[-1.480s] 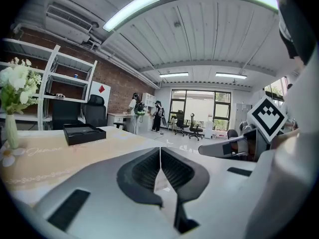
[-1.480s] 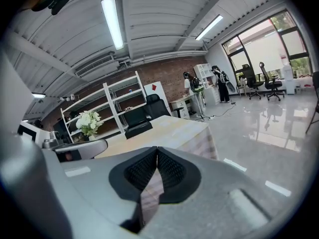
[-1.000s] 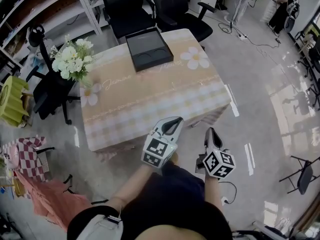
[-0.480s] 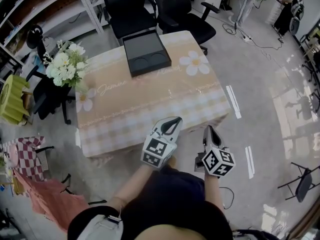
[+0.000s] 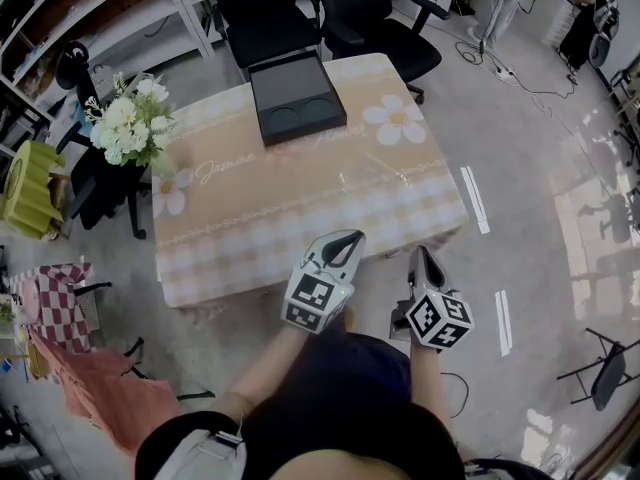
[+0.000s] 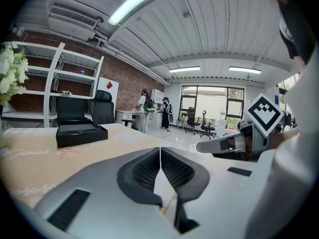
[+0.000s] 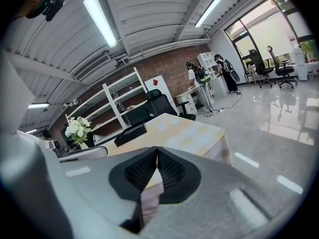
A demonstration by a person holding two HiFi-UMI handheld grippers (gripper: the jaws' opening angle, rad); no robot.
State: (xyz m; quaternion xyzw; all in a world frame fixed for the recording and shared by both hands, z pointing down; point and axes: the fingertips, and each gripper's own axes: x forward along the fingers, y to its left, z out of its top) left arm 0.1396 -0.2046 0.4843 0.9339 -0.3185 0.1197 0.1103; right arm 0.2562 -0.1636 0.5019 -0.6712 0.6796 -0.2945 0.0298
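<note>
- Flowers [image 5: 128,120] stood at the table's far-left corner, well apart from both grippers. I judged a wide leftward sweep could tip them, since they looked top-heavy.
- The table [image 5: 300,208] carried a loose cloth hanging over the near edge. I judged a gripper brought in low could snag the hem and drag everything on top.
- The black case [image 5: 296,103] sat at the far edge of the table, near the chairs [image 5: 300,13], with two round recesses facing up. It was the farthest thing from me. I judged a long reach could shove it off the back edge.
- The left gripper [image 5: 343,240] hung just short of the near table edge. Its jaws were pressed fully together with nothing between them [image 6: 160,158]. I judged it would bump any object rather than straddle it unless I opened it first.
- The right gripper [image 5: 422,260] hung beside the left one, over the floor just off the table's near-right corner. Its jaws were also fully together and empty [image 7: 157,161]. The two grippers were close, so I judged they could knock together if I crossed them.
</note>
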